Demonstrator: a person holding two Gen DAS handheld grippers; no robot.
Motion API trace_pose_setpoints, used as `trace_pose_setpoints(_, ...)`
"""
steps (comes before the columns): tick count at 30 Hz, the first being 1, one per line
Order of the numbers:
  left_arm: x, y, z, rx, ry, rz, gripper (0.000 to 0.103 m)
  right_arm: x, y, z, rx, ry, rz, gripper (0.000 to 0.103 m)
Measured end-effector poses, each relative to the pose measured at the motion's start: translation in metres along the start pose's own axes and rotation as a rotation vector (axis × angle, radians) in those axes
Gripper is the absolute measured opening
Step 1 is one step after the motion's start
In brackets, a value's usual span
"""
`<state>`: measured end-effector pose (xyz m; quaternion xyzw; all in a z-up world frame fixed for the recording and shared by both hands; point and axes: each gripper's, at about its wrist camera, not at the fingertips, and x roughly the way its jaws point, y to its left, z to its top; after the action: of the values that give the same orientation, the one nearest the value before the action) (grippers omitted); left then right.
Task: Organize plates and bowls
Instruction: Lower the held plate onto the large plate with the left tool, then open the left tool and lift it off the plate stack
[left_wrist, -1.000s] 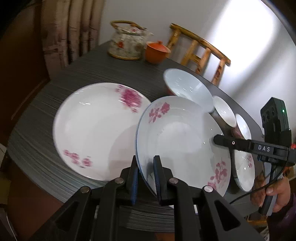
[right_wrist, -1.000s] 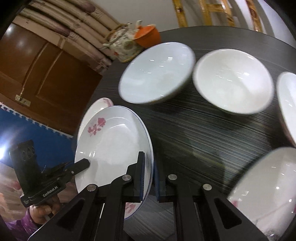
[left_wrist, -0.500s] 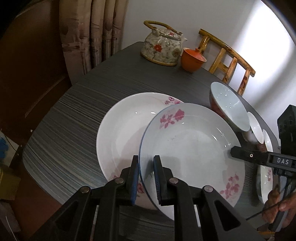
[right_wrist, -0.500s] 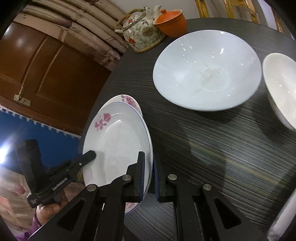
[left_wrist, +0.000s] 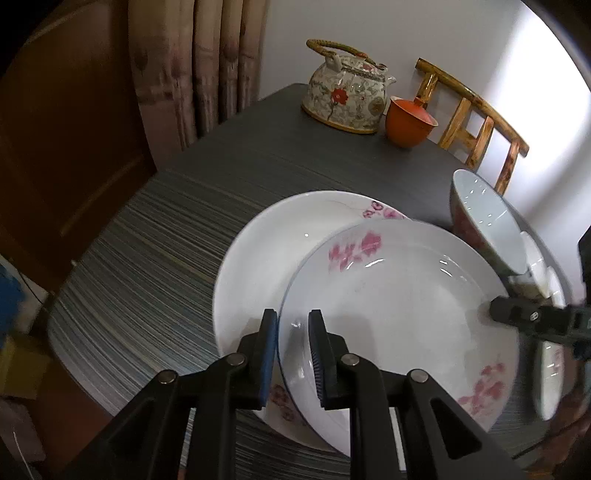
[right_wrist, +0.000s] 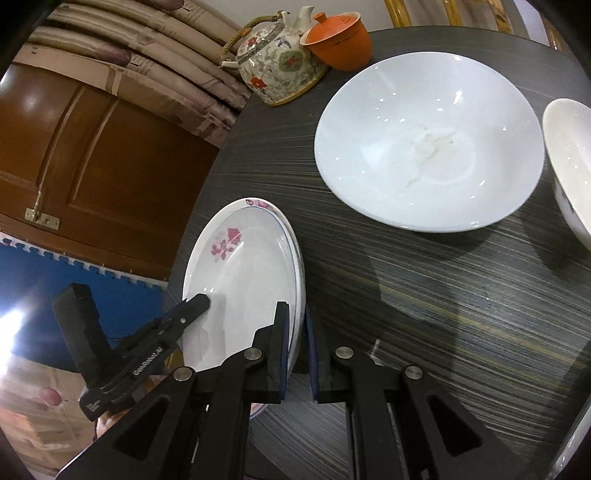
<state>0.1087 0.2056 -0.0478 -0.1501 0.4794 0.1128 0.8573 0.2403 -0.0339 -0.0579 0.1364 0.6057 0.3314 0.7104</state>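
Observation:
A white plate with pink flowers (left_wrist: 399, 314) is held at its rim by both grippers, over a second flowered plate (left_wrist: 273, 251) that lies on the dark table (left_wrist: 155, 266). My left gripper (left_wrist: 293, 325) is shut on the near rim. My right gripper (right_wrist: 295, 321) is shut on the opposite rim, and it also shows in the left wrist view (left_wrist: 498, 308). The held plate (right_wrist: 243, 288) covers most of the lower plate (right_wrist: 258, 202), tilted slightly. A large white bowl (right_wrist: 428, 144) stands beyond the plates.
A flowered teapot (left_wrist: 347, 96) and an orange lidded cup (left_wrist: 410, 122) stand at the table's far edge. A wooden chair (left_wrist: 476, 122) is behind the table. More bowls (right_wrist: 570, 162) sit at the right. A brown door (right_wrist: 85, 147) and curtains are at the left.
Both grippers carried the flowered plate leftwards until it lies over the second plate. The bowls have shifted right in the right wrist view.

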Motion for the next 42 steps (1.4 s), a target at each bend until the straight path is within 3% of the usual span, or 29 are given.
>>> trace_pose_setpoints(5,-0.017,-0.004,0.006,0.035,-0.086,0.063,0.018,0.002,0.006,0.001,-0.003,0.002,-0.003,0.012)
trace_pose_setpoints(10,-0.036,0.002,0.002,-0.025,-0.106,0.031,0.022,0.008,0.004,-0.001,0.011,0.015,-0.008,0.011)
trace_pose_setpoints(17,-0.063,-0.007,-0.013,-0.030,-0.176,-0.008,0.027,0.011,0.005,-0.002,0.027,0.008,-0.011,0.011)
trace_pose_setpoints(25,-0.051,-0.009,-0.019,-0.012,-0.132,-0.017,0.028,0.022,0.023,-0.001,-0.028,-0.010,-0.069,0.014)
trace_pose_setpoints(28,-0.050,-0.011,-0.021,0.004,-0.135,-0.013,0.028,0.023,0.024,-0.001,-0.028,-0.024,-0.069,0.022)
trace_pose_setpoints(30,-0.049,-0.012,-0.020,0.012,-0.132,-0.006,0.030,0.017,0.019,-0.001,-0.009,-0.054,-0.044,0.029)
trace_pose_setpoints(37,-0.053,-0.023,-0.023,0.067,-0.152,-0.037,0.030,-0.015,0.011,-0.008,0.013,-0.132,0.007,0.031)
trace_pose_setpoints(42,-0.055,-0.050,-0.033,0.167,-0.148,-0.073,0.031,-0.059,0.004,-0.047,-0.013,-0.201,0.024,0.034)
